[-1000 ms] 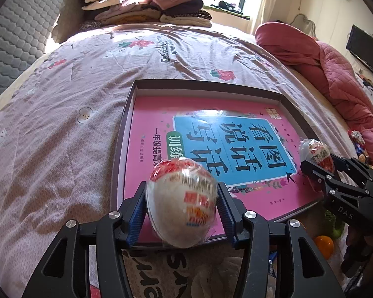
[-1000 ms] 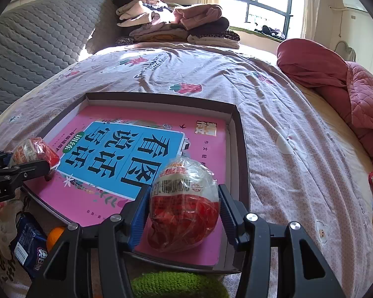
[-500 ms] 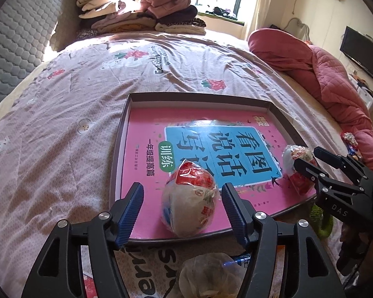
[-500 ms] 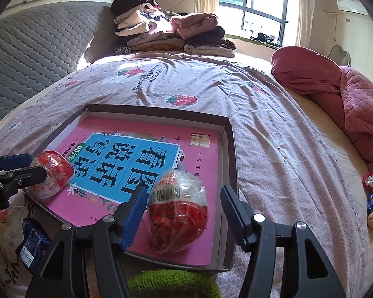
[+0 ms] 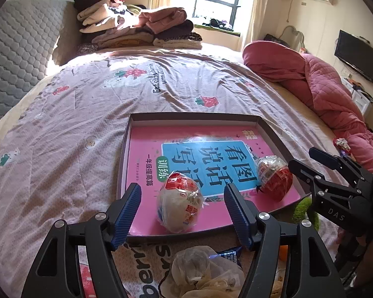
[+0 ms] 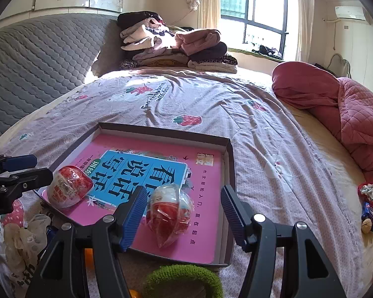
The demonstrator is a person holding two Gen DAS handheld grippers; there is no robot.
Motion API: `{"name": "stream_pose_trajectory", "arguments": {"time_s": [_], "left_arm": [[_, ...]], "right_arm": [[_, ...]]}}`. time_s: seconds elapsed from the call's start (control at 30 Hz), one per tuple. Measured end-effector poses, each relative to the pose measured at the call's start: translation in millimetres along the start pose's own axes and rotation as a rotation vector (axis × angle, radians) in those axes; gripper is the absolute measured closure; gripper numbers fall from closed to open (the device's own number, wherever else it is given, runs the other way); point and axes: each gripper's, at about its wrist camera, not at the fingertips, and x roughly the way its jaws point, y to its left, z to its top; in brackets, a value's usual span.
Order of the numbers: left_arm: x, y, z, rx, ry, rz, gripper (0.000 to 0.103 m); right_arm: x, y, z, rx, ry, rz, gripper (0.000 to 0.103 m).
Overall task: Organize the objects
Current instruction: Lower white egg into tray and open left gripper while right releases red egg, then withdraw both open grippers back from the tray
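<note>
The left gripper (image 5: 182, 206) tilts downward over the near edge of the shallow box (image 5: 186, 118) on the bed (image 5: 74, 129); its jaws are opening, the white-and-red wrapped egg (image 5: 179, 208) lying loose between them on the pink book (image 5: 146, 173). At its 2 o'clock the right gripper (image 6: 184, 211) points down likewise, jaws spread clear of the red wrapped egg (image 6: 170, 211), at the box's near right corner.

Both eggs (image 5: 179, 201) (image 6: 170, 211) released onto the book (image 5: 204, 171), tools (image 5: 182, 213) (image 6: 184, 217) now wide, raised.
</note>
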Motion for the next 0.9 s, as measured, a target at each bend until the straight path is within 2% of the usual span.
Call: {"name": "stream_pose_trajectory", "arguments": {"time_s": [0.47, 0.9], "left_arm": [[-35.1, -6.9, -2.9, 0.007, -0.054, 0.017, 0.032], [-63.4, -16.2, -17.2, 0.026, -0.091, 0.042, 0.032]], "right_arm": [[-40.8, 4.9, 7.4, -0.002, -0.077, 0.013, 0.042], [-83.9, 16.8, 3.8, 0.002, -0.139, 0.087, 0.042]]}}
